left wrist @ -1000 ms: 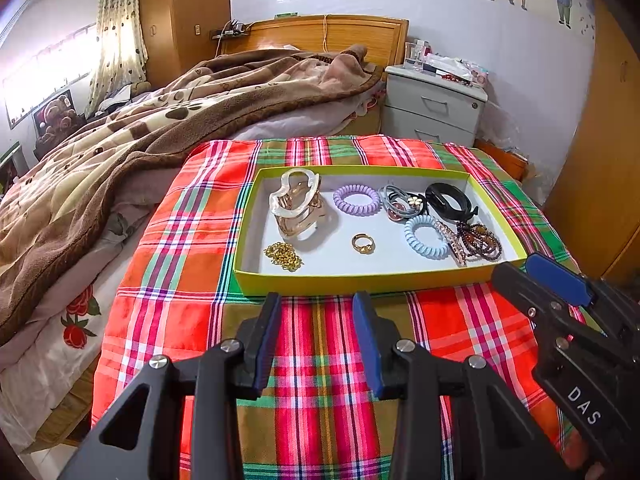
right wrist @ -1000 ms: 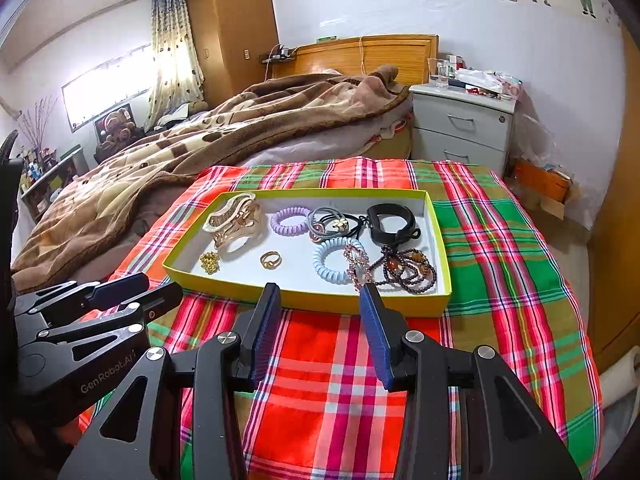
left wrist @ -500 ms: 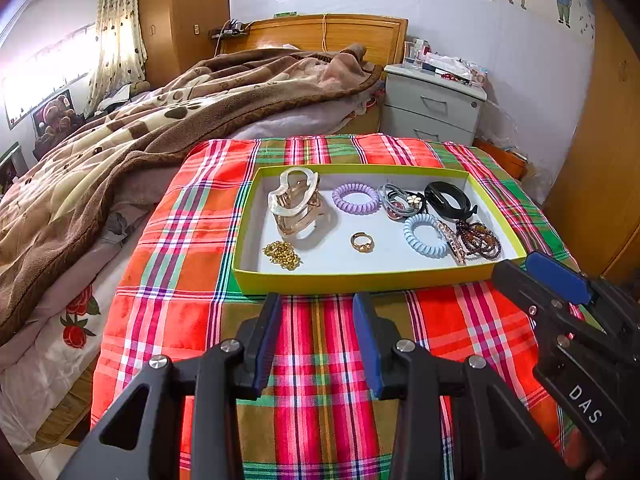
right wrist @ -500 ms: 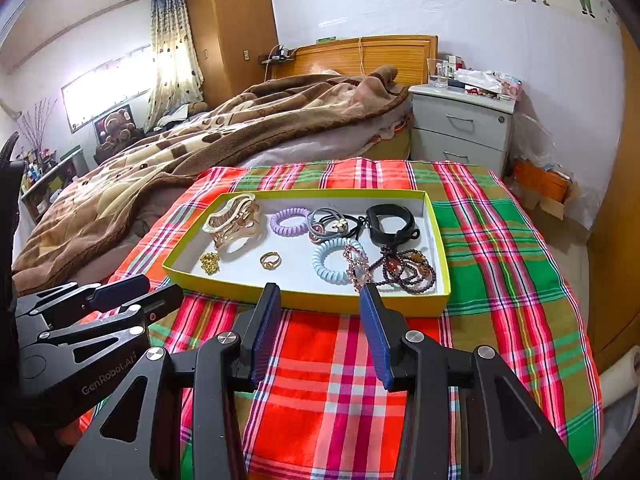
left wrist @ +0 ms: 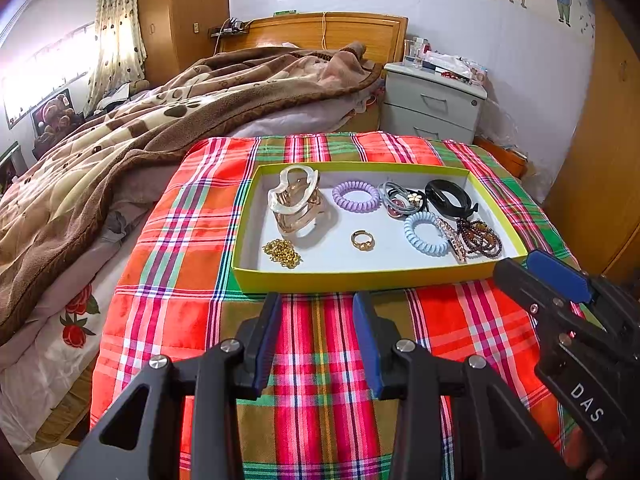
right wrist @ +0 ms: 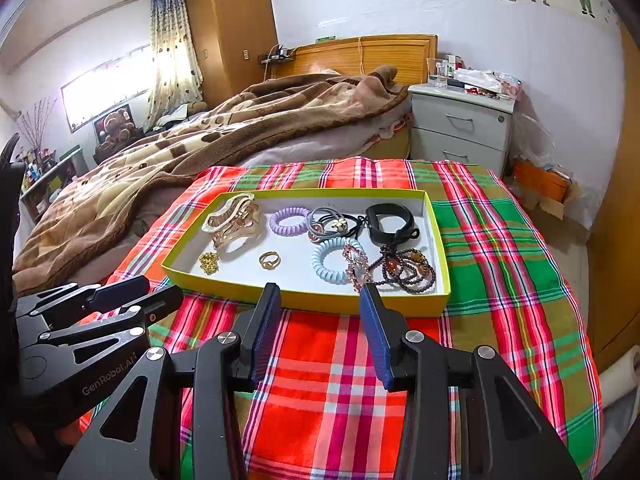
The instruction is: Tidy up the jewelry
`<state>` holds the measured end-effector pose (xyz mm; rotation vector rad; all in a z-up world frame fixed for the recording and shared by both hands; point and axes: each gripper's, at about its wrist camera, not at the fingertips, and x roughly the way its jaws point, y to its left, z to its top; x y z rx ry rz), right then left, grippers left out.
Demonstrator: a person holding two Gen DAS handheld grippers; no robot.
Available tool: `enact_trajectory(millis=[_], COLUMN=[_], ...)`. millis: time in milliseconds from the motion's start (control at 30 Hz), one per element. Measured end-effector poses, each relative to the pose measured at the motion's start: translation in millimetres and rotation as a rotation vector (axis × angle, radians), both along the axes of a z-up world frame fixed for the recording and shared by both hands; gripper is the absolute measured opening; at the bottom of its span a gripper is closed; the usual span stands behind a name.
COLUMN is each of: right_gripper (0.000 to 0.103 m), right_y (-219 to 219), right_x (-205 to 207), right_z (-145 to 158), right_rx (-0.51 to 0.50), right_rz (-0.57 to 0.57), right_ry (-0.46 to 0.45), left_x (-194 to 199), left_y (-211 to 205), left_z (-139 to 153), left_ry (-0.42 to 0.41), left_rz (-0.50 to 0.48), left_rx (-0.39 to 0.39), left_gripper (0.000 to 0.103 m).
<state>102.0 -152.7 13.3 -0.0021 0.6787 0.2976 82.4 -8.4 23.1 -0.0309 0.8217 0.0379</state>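
Two coil ties [left wrist: 355,196], one ring [left wrist: 362,239] in the tray [left wrist: 360,280]; both claws, left [left wrist: 318,304] and right [right wrist: 320,294], gape empty.

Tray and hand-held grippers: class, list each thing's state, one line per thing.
Left hand-held gripper: open, empty, short of the tray.
Right hand-held gripper: open, empty.
Yellow tray: lidless, holding jewelry.
Gold ring: loose on tray floor.
Nightstand drawers: closed.
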Motion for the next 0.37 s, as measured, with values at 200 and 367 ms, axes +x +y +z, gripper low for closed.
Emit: enact_trajectory(millis=[200,367], right_gripper=[0.042,0.042], right_y=[0.0,-0.8], right_x=[0.1,-0.3], right_z=[0.0,0.2], right_rx=[-0.002,-0.003], right_rz=[-0.001,-0.002], right_ry=[0.0,-0.001], left_x=[0.5,3.0], left_y=[-0.2,2.1], left_z=[-1.4,-3.2], left_ry=[0.003,0.013], left_rz=[-0.011,-0.005], left_rx=[-0.006,-0.013], left_gripper=[0.038,0.038])
